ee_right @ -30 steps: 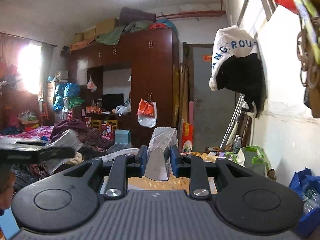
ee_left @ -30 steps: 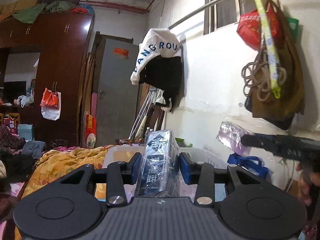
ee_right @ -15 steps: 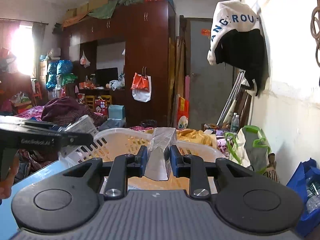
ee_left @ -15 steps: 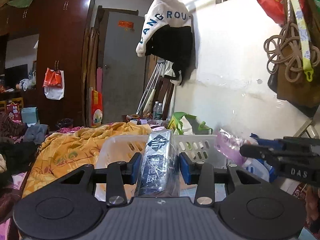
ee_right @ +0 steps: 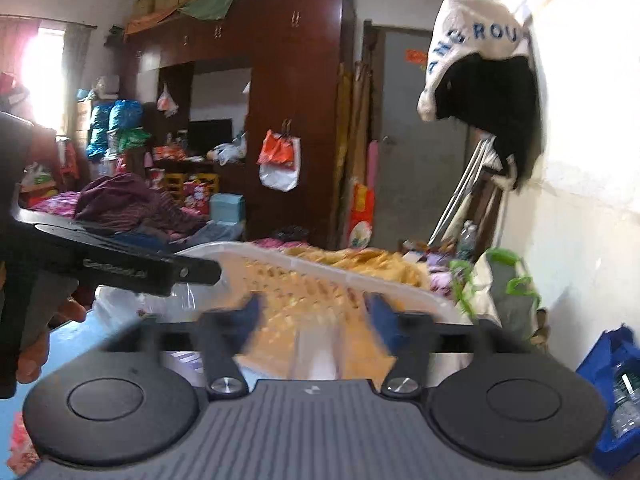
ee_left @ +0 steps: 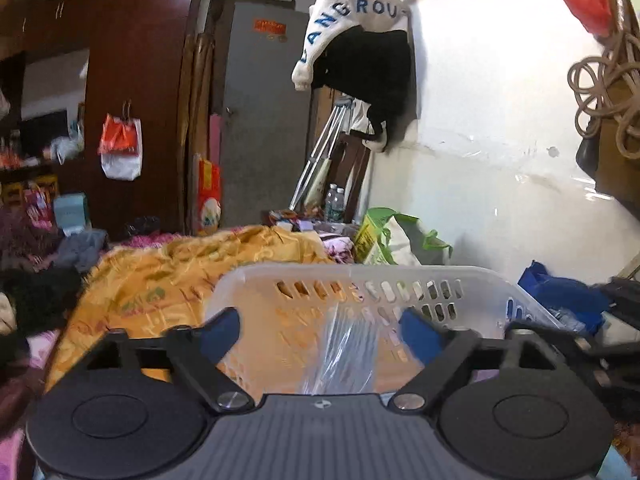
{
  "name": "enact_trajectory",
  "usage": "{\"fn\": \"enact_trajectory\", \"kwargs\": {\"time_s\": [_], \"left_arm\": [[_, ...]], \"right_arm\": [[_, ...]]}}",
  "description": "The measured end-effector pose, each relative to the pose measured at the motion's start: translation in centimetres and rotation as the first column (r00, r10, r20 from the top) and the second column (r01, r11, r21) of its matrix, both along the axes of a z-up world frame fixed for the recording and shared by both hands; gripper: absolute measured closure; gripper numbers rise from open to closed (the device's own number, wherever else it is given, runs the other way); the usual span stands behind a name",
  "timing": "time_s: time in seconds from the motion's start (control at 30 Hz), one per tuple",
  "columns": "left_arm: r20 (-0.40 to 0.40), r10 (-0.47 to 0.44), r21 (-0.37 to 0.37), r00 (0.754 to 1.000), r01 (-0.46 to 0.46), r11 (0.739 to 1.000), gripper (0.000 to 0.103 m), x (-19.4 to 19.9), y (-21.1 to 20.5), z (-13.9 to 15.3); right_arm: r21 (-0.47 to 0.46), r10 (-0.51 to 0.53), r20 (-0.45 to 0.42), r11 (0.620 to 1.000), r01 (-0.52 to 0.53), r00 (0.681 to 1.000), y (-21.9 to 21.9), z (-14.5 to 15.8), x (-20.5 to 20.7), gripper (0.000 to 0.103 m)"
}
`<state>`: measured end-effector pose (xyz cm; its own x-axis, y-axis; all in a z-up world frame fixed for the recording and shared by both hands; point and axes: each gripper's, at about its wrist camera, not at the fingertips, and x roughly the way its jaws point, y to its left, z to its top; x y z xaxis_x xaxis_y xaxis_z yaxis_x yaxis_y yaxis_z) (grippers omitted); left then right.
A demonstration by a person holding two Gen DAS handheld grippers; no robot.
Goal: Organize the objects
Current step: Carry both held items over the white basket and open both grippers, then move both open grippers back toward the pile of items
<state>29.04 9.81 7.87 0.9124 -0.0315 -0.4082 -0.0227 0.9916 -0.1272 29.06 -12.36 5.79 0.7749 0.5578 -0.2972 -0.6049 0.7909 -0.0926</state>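
White basket (ee_left: 352,276) lies under both grippers. Left gripper (ee_left: 320,332) has just been opening; its jaws stand wide, and a clear packet (ee_left: 344,356) blurs between them, touching neither pad, inside the basket. Right gripper (ee_right: 314,320) has also just been opening, with a blurred pale packet (ee_right: 316,352) loose between its jaws.

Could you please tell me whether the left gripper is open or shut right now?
Open. The left gripper has just been opening; its blue-tipped fingers stand apart, clear of the blurred clear plastic packet between them, over the white slotted laundry basket.
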Motion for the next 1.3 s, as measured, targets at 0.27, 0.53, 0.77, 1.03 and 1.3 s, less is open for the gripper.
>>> {"fn": "enact_trajectory", "kwargs": {"time_s": [0.27, 0.53, 0.77, 1.03, 1.3], "left_arm": [[0.118, -0.065, -0.014, 0.991, 0.067, 0.998, 0.012, -6.6, 1.1, 1.3], [0.261, -0.055, 0.088, 0.964, 0.033, 0.996, 0.008, -19.6, 2.0, -1.6], [0.245, -0.037, 0.085, 0.969, 0.017, 0.996, 0.005, -23.0, 3.1, -5.8], [0.201, 0.082, -0.105, 0.976, -0.061, 0.993, 0.005, -24.6, 7.4, -7.4], [0.217, 0.120, -0.126, 0.969, -0.094, 0.988, 0.005, -28.8, 7.9, -9.4]], "right_arm": [[0.142, -0.067, 0.005, 0.988, 0.065, 0.998, -5.2, -0.1, -3.0, 0.000], [0.176, -0.153, -0.040, 0.972, 0.157, 0.987, -10.6, -5.3, -8.3, 0.000], [0.200, -0.145, -0.091, 0.967, 0.160, 0.985, -11.3, -6.5, -7.8, 0.000], [0.195, -0.206, -0.254, 0.946, 0.259, 0.945, -11.9, -7.7, -5.5, 0.000], [0.284, -0.149, -0.289, 0.930, 0.234, 0.946, -13.1, -8.3, -5.2, 0.000]]}}
